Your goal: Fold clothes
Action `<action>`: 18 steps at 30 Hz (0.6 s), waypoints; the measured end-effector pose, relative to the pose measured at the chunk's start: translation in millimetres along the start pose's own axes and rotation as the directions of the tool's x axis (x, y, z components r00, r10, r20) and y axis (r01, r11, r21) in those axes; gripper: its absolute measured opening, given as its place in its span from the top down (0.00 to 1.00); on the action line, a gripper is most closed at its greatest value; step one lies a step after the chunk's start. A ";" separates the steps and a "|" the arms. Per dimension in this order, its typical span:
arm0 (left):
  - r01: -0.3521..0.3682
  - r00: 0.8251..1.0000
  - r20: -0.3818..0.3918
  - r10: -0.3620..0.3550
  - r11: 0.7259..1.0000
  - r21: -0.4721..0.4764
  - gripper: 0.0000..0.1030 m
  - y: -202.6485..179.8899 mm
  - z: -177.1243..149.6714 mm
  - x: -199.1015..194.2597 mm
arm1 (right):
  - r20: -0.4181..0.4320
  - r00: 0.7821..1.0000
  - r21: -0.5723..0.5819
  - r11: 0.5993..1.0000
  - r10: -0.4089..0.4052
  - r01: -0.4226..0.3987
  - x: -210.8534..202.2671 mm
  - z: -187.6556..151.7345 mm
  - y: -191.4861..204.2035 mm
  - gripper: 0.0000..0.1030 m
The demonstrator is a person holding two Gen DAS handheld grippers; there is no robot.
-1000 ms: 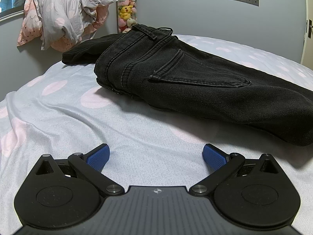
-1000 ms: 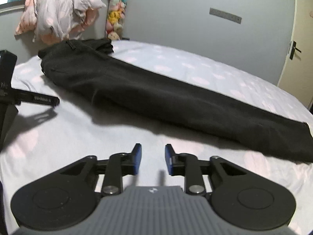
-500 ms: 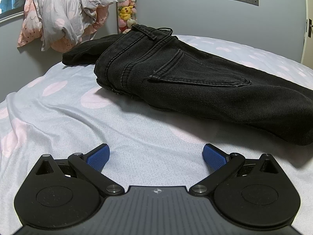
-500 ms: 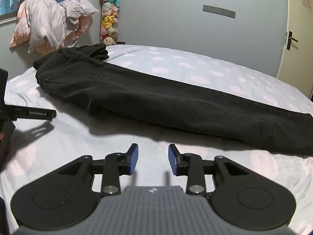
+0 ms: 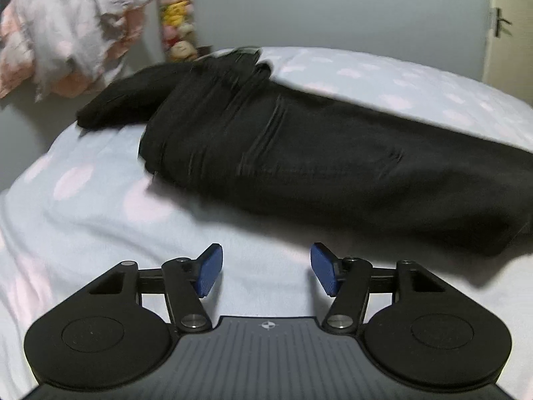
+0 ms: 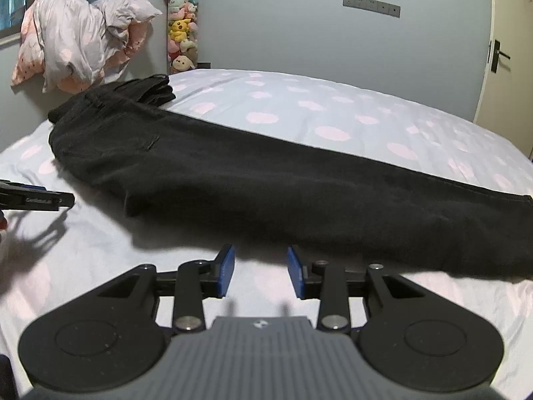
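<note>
Both grippers have lifted off the bed (image 6: 333, 113) since a second ago, and the left view is now blurred. Left gripper (image 5: 266, 273) has just been closing, yet its fingers stand apart with nothing between them. Beyond it the black jeans (image 6: 266, 180) lie stretched across the bed, hem cut off at the right. Right gripper (image 6: 261, 272) hovers part open, empty, beside the jeans.

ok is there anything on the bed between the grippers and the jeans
Nothing visible. Only bare sheet lies between the right gripper and the jeans, and likewise ahead of the left gripper. Both are open and empty; the left's jaws have just been closing.
</note>
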State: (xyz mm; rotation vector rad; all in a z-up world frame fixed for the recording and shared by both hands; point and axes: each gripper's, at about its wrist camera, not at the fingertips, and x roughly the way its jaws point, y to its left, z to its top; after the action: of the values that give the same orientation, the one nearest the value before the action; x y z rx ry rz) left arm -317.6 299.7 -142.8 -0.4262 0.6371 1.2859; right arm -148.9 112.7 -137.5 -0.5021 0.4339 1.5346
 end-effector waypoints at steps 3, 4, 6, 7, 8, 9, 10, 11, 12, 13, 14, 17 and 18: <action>0.029 0.999 0.040 -0.031 0.997 0.066 0.33 6.7 31.2 -11.1 | 0.036 0.999 -0.032 0.999 -0.001 0.002 0.4 7.9 -7.1 0.62; 0.026 0.998 0.054 -0.031 0.996 0.087 0.33 9.2 42.5 -11.6 | 0.046 0.999 -0.034 0.999 0.002 -0.001 1.3 9.9 -10.2 0.62; 0.034 0.997 0.070 -0.043 0.992 0.123 0.33 15.3 66.4 -3.3 | 0.067 0.998 -0.037 0.999 0.009 -0.007 3.2 13.9 -16.5 0.62; 0.040 0.996 0.076 -0.051 0.989 0.141 0.30 18.4 78.4 1.9 | 0.078 0.997 -0.039 0.999 0.009 -0.006 4.2 15.8 -19.4 0.62; 0.046 0.995 0.076 -0.059 0.986 0.159 0.26 21.8 89.9 9.7 | 0.088 0.996 -0.033 0.999 0.001 0.002 5.3 17.1 -22.3 0.62; 0.052 0.995 0.070 -0.065 0.983 0.179 0.24 25.5 101.0 19.3 | 0.093 0.996 -0.018 1.000 -0.004 0.006 6.3 17.8 -26.3 0.62; 0.047 0.996 0.062 -0.060 0.981 0.190 0.24 28.8 110.7 29.6 | 0.097 0.995 0.000 1.000 -0.008 0.008 7.1 18.5 -30.5 0.62; 0.034 0.998 0.054 -0.045 0.980 0.196 0.24 31.7 119.4 40.3 | 0.097 0.995 0.017 1.000 -0.004 0.002 7.9 18.3 -34.5 0.62; 0.027 0.998 0.049 -0.037 0.980 0.195 0.24 35.1 127.4 50.7 | 0.098 0.995 0.027 1.000 -0.002 -0.001 8.3 17.3 -37.5 0.62; 0.024 0.998 0.047 -0.034 0.981 0.191 0.24 38.8 134.9 60.9 | 0.098 0.995 0.037 0.999 -0.001 -0.002 8.7 16.3 -40.3 0.62; 0.024 0.999 0.036 -0.032 0.983 0.185 0.23 42.4 140.3 71.0 | 0.097 0.995 0.042 0.999 -0.002 -0.003 9.4 15.1 -42.0 0.62; 0.035 0.999 -0.020 -0.032 0.986 0.160 0.23 52.6 151.6 100.7 | 0.091 0.996 0.057 0.998 0.005 -0.010 13.2 11.8 -44.8 0.62; 0.048 0.998 -0.039 -0.042 0.987 0.152 0.23 54.2 153.2 107.7 | 0.088 0.996 0.062 0.998 0.008 -0.014 14.7 10.7 -45.5 0.62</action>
State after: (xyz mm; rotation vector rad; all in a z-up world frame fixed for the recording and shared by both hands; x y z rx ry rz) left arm -323.7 488.3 -94.0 -0.3363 0.7472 1.1799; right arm -103.9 132.1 -135.3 -0.3825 0.4157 1.5424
